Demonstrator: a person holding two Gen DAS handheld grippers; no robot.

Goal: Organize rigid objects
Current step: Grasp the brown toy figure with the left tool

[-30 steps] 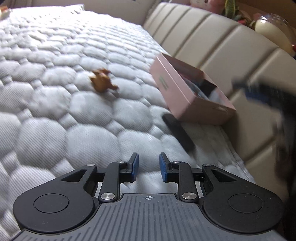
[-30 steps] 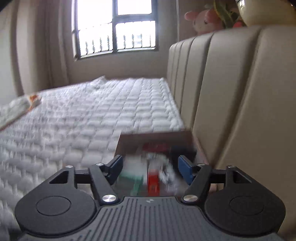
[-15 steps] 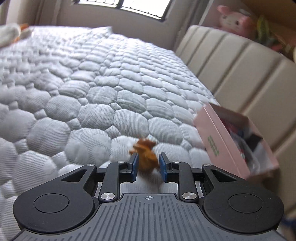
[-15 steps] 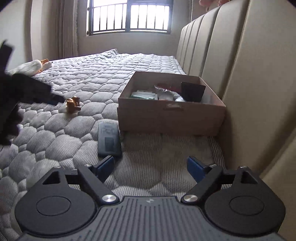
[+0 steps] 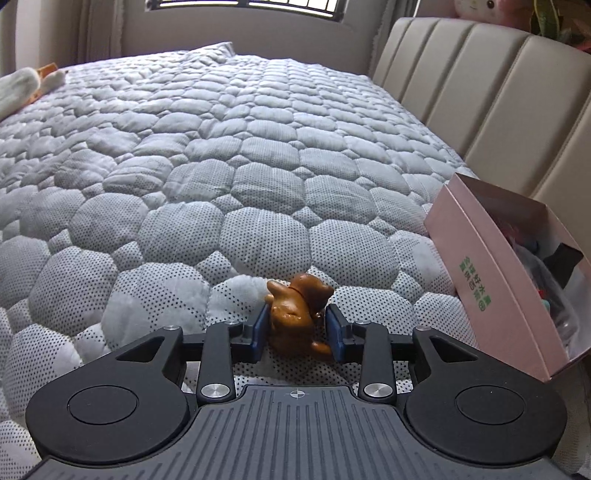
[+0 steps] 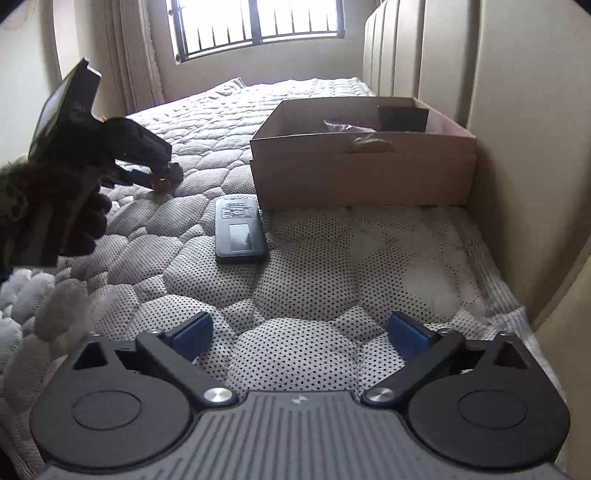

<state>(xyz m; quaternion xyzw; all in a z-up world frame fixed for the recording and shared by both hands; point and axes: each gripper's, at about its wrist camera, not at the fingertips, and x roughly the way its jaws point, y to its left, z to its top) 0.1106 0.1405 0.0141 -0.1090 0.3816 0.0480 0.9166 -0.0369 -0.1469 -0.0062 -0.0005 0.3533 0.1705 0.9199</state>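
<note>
between my left gripper (image 5: pixel 296 334) jaws sits the brown dog figurine (image 5: pixel 297 314), bracketed, squeeze unclear; its rounded body could slip onto the bed (image 5: pixel 184 184). right gripper (image 6: pixel 299 334) jaws spread, empty.

daylight from window (image 6: pixel 258 26) | backlit, blown out | sharp | fisheye-bent edges
</note>
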